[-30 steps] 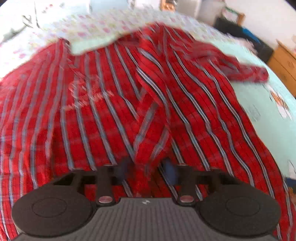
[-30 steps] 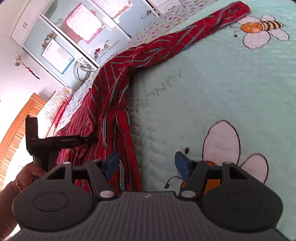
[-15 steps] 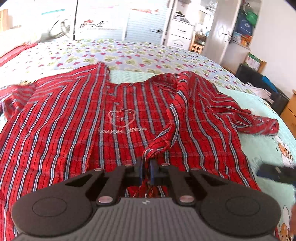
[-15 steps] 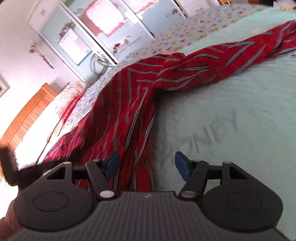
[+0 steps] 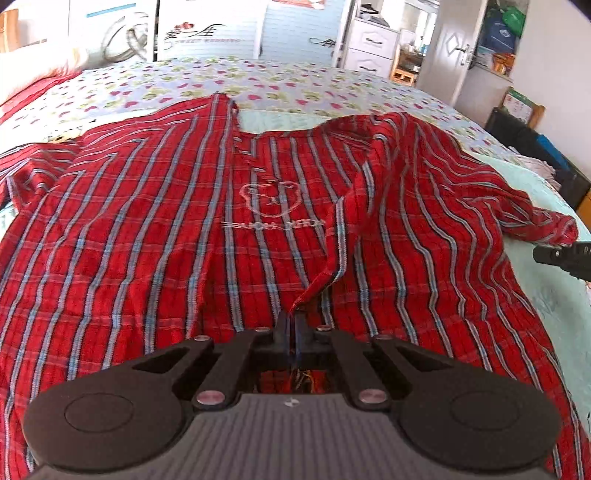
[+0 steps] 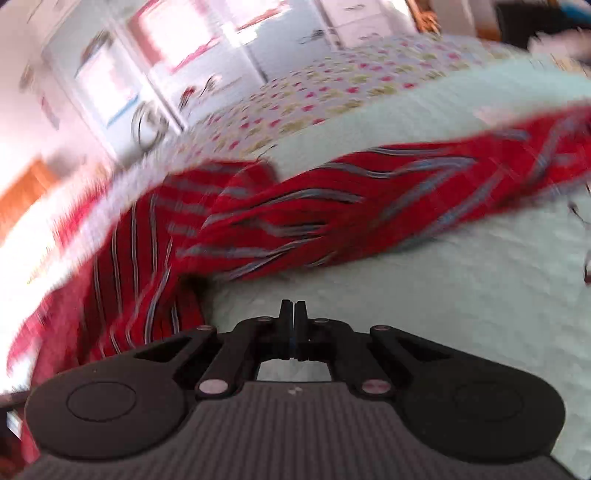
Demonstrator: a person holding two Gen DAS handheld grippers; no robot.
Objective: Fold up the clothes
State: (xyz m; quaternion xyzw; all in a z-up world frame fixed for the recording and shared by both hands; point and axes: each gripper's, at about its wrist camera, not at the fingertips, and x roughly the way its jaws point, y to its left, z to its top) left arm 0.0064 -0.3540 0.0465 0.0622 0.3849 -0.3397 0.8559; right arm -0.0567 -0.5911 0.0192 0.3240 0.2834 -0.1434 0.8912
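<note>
A red plaid shirt (image 5: 258,221) with a bear emblem lies spread, front up, across the bed. My left gripper (image 5: 293,315) is at its near hem, jaws closing tight on the front placket edge, which rises in a ridge from the pads. In the blurred right wrist view my right gripper (image 6: 293,306) hovers over the mint quilt (image 6: 443,295), its jaws closing together with nothing between them. The shirt's sleeve (image 6: 332,214) lies just ahead of it. The right gripper's black tip (image 5: 554,254) also shows beside the sleeve cuff (image 5: 554,225).
A floral sheet (image 5: 277,81) covers the far part of the bed. Behind it stand a wardrobe (image 5: 221,29) and white drawers (image 5: 373,44). A dark box (image 5: 535,147) sits on the floor to the right. A pillow (image 5: 40,70) lies far left.
The left gripper closed on the shirt's front edge and drew it towards me, and the shirt now lies flatter. The right gripper swung along the quilt towards the sleeve and its jaws went from wide open to shut.
</note>
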